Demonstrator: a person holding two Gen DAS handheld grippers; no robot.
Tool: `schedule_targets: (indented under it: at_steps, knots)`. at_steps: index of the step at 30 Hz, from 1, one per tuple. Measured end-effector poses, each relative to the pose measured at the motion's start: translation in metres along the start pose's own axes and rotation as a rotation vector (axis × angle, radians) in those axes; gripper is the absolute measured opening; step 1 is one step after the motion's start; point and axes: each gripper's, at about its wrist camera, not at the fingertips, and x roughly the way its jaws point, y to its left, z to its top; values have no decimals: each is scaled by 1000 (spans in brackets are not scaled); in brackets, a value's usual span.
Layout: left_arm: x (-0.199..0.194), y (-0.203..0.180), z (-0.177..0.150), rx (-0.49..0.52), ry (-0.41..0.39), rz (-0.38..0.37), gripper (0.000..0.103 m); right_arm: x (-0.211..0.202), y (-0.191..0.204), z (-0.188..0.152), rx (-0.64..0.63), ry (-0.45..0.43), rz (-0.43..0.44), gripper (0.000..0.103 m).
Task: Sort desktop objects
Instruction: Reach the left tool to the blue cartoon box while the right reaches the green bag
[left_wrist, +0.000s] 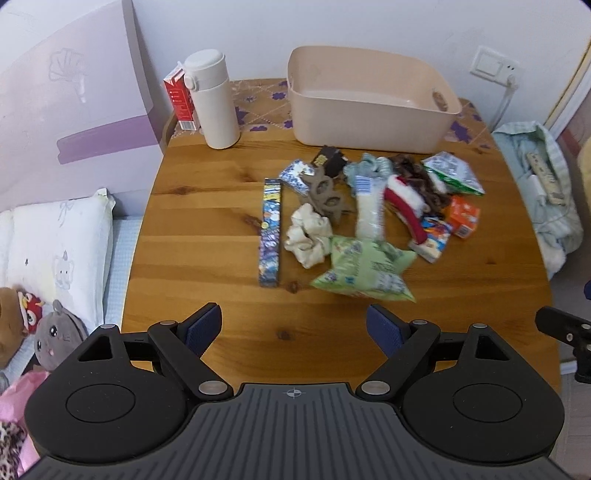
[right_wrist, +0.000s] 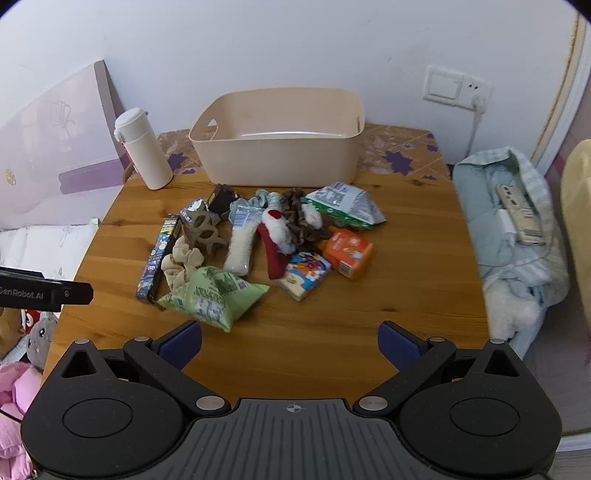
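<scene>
In the left wrist view, the left gripper (left_wrist: 294, 328) is held spread and empty above the table (left_wrist: 207, 206), the green snack bag (left_wrist: 364, 269) nearest. In the right wrist view, the right gripper (right_wrist: 290, 345) is likewise spread and empty; the clutter is heaped before the empty bin (right_wrist: 277, 162), presumably its destination.

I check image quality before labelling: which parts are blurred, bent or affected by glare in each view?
Left wrist view: the light green snack bag and the white packet look smeared; the table edges bow outward. Right wrist view: sharper on the pile, the beige bin evenly lit, no strong glare; the corners are dark.
</scene>
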Motion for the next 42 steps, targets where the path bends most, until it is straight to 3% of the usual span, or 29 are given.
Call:
schedule_targets:
  at_steps: [16, 24, 32, 37, 42]
  knots:
    - [122, 27, 54, 89, 140, -23, 87, 121, 40, 34, 112, 183, 51, 103]
    - [176, 31, 60, 114, 230, -30, 87, 178, 51, 45, 171, 295, 58, 103]
    - [211, 39, 65, 98, 273, -24, 86, 216, 61, 48, 196, 372, 72, 95]
    - [223, 41, 68, 33, 248, 4, 63, 222, 60, 48, 192, 386, 84, 89]
    - [223, 39, 66, 13, 215, -6, 57, 219, 48, 46, 161, 386, 115, 75]
